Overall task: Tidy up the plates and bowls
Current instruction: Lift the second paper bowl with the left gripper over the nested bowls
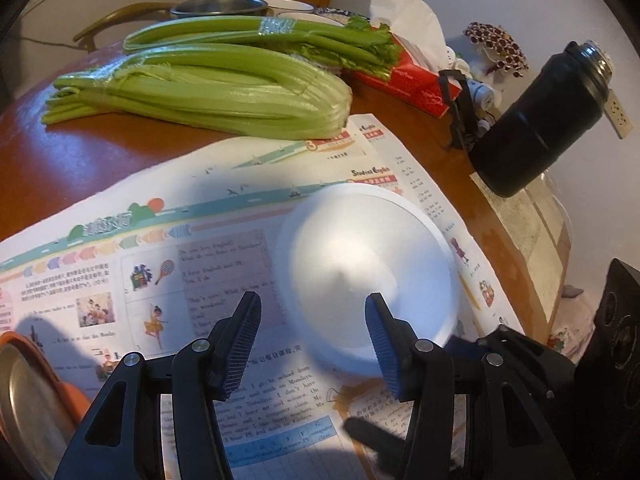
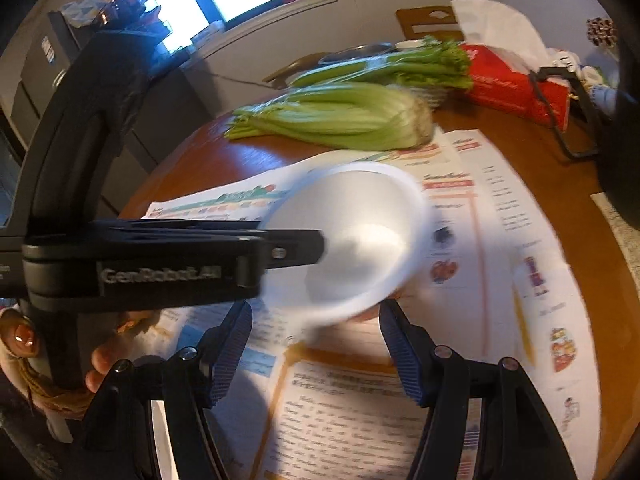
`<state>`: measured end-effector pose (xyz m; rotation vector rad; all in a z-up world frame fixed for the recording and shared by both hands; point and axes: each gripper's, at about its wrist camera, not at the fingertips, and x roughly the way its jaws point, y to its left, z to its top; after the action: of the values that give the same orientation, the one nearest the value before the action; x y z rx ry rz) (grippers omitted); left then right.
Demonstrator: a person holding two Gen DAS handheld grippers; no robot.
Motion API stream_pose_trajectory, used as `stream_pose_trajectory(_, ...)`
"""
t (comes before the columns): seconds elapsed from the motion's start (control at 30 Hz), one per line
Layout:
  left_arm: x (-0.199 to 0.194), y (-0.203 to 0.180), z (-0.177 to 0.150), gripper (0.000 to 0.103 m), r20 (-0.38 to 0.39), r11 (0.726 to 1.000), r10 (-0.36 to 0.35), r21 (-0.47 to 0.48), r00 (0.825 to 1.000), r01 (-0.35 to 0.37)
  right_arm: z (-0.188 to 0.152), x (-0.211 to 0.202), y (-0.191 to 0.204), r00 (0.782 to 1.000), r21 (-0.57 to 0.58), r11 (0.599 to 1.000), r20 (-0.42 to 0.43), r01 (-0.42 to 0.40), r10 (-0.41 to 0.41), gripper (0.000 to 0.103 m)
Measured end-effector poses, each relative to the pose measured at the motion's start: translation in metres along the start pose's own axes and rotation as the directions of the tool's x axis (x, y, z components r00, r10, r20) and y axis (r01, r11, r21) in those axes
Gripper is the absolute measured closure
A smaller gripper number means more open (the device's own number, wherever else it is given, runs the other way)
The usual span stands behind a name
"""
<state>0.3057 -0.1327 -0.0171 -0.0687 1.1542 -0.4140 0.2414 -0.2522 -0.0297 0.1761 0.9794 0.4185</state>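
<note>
On the printed paper sits a plain white bowl (image 1: 372, 268), both grippers (image 1: 312, 344) (image 2: 316, 354) parted, holding nothing.

Newspaper (image 1: 160, 248) bare left of white bowl (image 1: 368, 264); celery (image 1: 208, 92) blocks behind, black flask (image 1: 536, 120) right.

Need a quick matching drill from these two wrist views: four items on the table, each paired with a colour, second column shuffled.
Items:
1. bowl
2. celery
3. flask
4. tissue box

Colours:
A. red
B. white
C. black
D. green

Pairs: 1-B, 2-D, 3-C, 4-A
</note>
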Motion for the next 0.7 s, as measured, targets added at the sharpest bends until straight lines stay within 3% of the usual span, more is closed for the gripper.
stream_pose_trajectory(0.23, 0.001, 0.013, 0.003, 0.047, 0.006, 0.999, -0.006, -0.051, 1.0, 0.006, -0.003, 0.002, 0.0, 1.0, -0.004, 1.0, -0.01, 0.018, -0.018, 0.037)
stream_pose_trajectory(0.47, -0.001, 0.015, 0.007, 0.047, 0.013, 0.997, -0.018, -0.071, 1.0, 0.019, -0.003, -0.031, -0.041, 0.993, 0.158, 0.985, 0.084, 0.068, -0.082, 0.037)
stream_pose_trajectory(0.7, 0.003, 0.005, 0.008, 0.047, 0.018, 0.999, -0.01, -0.037, 1.0, 0.011, 0.026, -0.006, -0.039, 0.975, 0.054, 0.974, 0.01, 0.219, -0.22, 0.037)
